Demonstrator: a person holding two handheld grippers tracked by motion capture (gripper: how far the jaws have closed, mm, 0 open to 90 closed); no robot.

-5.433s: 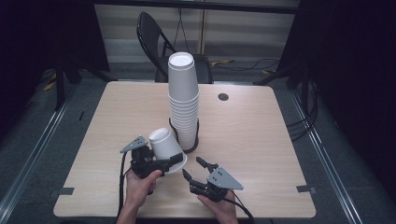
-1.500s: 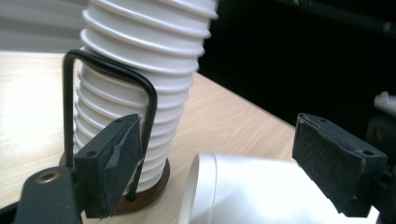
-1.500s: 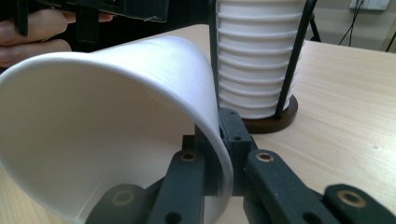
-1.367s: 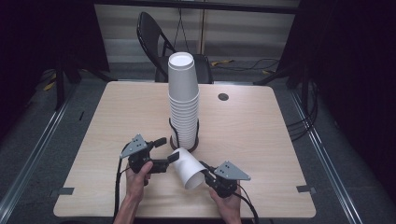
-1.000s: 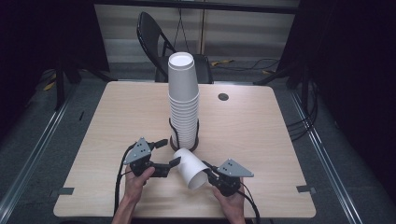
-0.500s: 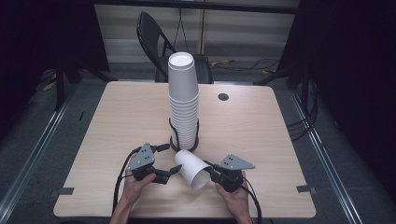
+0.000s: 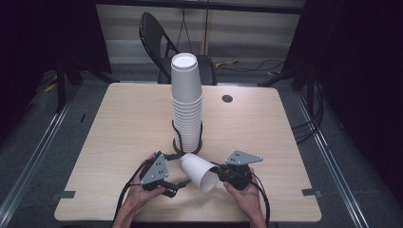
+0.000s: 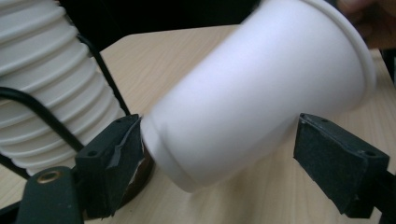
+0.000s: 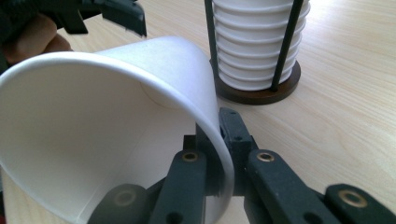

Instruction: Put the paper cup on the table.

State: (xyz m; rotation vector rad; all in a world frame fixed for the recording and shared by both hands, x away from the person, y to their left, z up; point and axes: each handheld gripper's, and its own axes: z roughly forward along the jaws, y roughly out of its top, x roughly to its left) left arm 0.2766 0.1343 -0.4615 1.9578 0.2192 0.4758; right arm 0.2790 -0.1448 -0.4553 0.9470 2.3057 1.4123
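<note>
A white paper cup (image 7: 199, 171) lies on its side above the table, mouth toward the right hand. My right gripper (image 7: 217, 174) is shut on its rim, one jaw inside the wall and one outside (image 9: 219, 135). My left gripper (image 7: 179, 169) is at the cup's base end. Its jaws have just been opening and now stand apart with the cup (image 8: 252, 93) between them. The right pad (image 8: 336, 158) is clear of the cup, and the left pad (image 8: 116, 151) sits at the base edge. A tall stack of white cups (image 7: 187, 104) stands just behind.
The stack sits in a black wire holder with a round dark base (image 9: 280, 88) at the table's middle. A small dark disc (image 7: 227, 98) lies at the far right of the table (image 7: 119, 123). A folding chair (image 7: 157, 33) stands beyond the far edge.
The left gripper's jaws have parted from the cup they pinched a second ago. The right gripper, still on the rim, has lifted the cup slightly.
</note>
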